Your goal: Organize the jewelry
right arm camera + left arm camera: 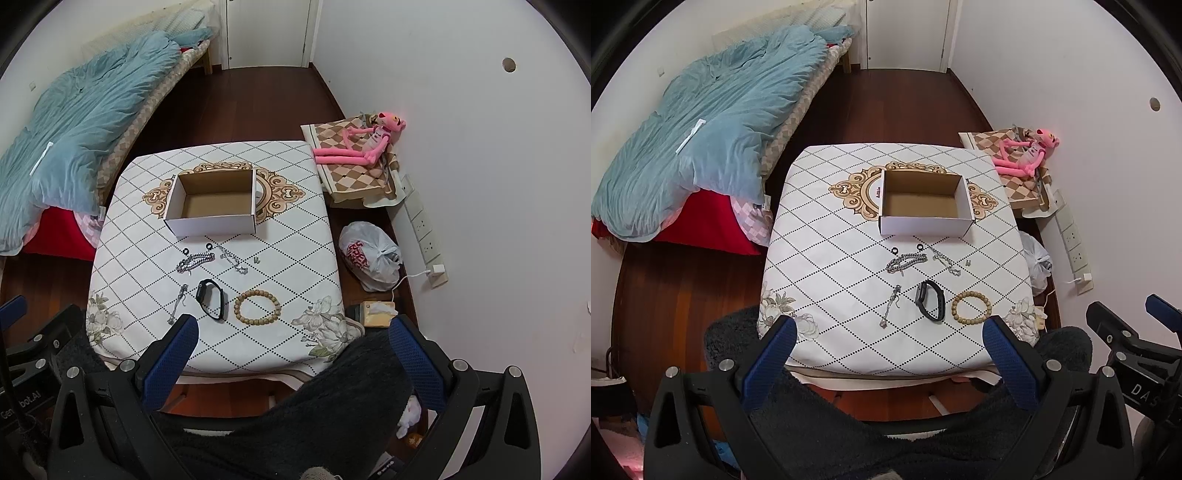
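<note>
A square table under a diamond-print cloth carries an open box, which sits toward the far edge, a little right of centre in the left wrist view. The box shows only its bare brown floor, and its near wall faces the jewelry. Just in front of the box, from left to right, lie a black ring, a second ring, a heavy silver chain below them, a thinner chain, and a tiny pair of earrings. Nearer still from the box, a slim pendant chain lies on the left, a black band in the middle and a bead bracelet on the right; none of the three touch. Bare cloth runs from the box to the left edge, and a strip of it lies along the near edge below the front row. The left gripper hangs over that near edge, its blue fingers spread wide with nothing between them. The right gripper hangs likewise, spread and holding nothing, its left finger tip close to the band in its own view. Right of the table, near the wall, a plastic bag sits on the floor.
</note>
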Tool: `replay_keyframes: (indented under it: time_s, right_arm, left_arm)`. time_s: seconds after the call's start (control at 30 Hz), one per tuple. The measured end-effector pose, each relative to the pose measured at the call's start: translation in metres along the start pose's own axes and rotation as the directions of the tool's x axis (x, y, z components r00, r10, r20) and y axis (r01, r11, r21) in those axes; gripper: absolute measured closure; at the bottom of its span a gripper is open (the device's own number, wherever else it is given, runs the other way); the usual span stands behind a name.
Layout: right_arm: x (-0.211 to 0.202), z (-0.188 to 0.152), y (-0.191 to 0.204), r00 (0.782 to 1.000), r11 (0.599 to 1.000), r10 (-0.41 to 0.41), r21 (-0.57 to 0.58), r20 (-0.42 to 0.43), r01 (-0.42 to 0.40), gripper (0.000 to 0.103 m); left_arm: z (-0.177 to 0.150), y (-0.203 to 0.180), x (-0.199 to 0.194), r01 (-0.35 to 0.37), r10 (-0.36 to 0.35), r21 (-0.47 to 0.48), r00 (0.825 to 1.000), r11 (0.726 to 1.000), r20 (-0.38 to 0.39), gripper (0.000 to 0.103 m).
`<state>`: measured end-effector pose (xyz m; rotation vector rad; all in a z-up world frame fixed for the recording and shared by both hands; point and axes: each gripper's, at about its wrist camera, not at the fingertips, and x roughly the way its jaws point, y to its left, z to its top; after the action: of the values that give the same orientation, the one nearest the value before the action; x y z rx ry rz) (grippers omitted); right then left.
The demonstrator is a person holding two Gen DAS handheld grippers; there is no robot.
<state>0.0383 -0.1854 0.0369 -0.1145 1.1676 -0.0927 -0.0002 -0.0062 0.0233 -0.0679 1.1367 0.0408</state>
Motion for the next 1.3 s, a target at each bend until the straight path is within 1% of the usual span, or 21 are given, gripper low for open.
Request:
replay_keyframes:
  time_s: [1.3]
  right_arm:
    - [-0.0095, 0.0014, -0.0003, 1.0, 1.0, 0.002, -0.001, 0.02, -0.002, 0.0]
  left_arm:
    - [-0.0015, 0.005, -0.0065, 0.001, -0.001, 0.005, 1.0, 1.0, 0.025, 0.0]
